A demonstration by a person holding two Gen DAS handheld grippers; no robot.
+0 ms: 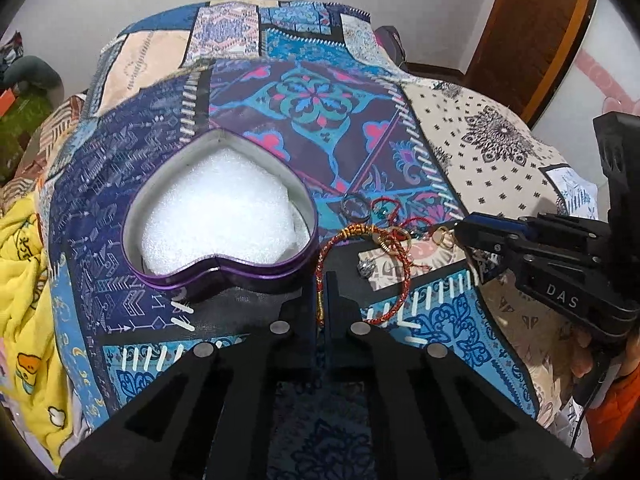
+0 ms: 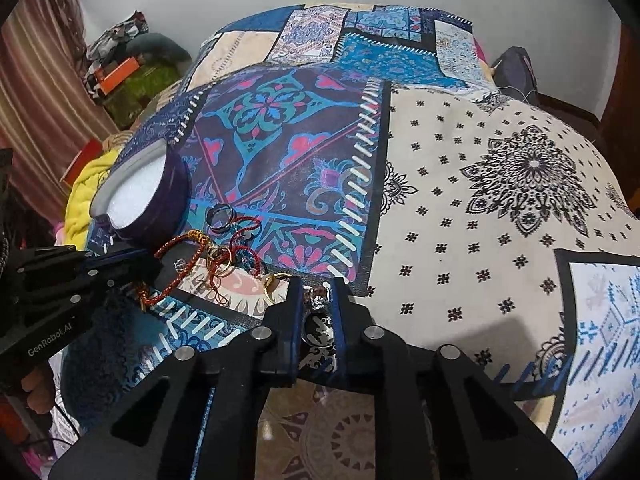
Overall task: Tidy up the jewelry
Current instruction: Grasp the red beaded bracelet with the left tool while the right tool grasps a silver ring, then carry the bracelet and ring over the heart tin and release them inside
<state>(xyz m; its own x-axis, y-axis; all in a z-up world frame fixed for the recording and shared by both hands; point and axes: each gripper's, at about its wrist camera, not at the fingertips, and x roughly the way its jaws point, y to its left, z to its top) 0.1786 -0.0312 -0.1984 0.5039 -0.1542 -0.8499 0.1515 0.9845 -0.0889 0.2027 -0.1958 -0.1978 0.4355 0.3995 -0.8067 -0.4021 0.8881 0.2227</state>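
Note:
A purple heart-shaped tin lined with white foam stands open on the patchwork bedspread; it also shows in the right wrist view. My left gripper is shut on a red-gold thread bangle, lifting its near edge. My right gripper is shut on a silver stone ring; this gripper shows from the side in the left wrist view. Loose on the cloth lie a dark ring, a red cord bracelet, gold rings and a small silver ring.
The bedspread spreads wide to the right of the jewelry. A yellow blanket lies off the bed's left edge. Clutter sits at the back left, a wooden door frame at the back right.

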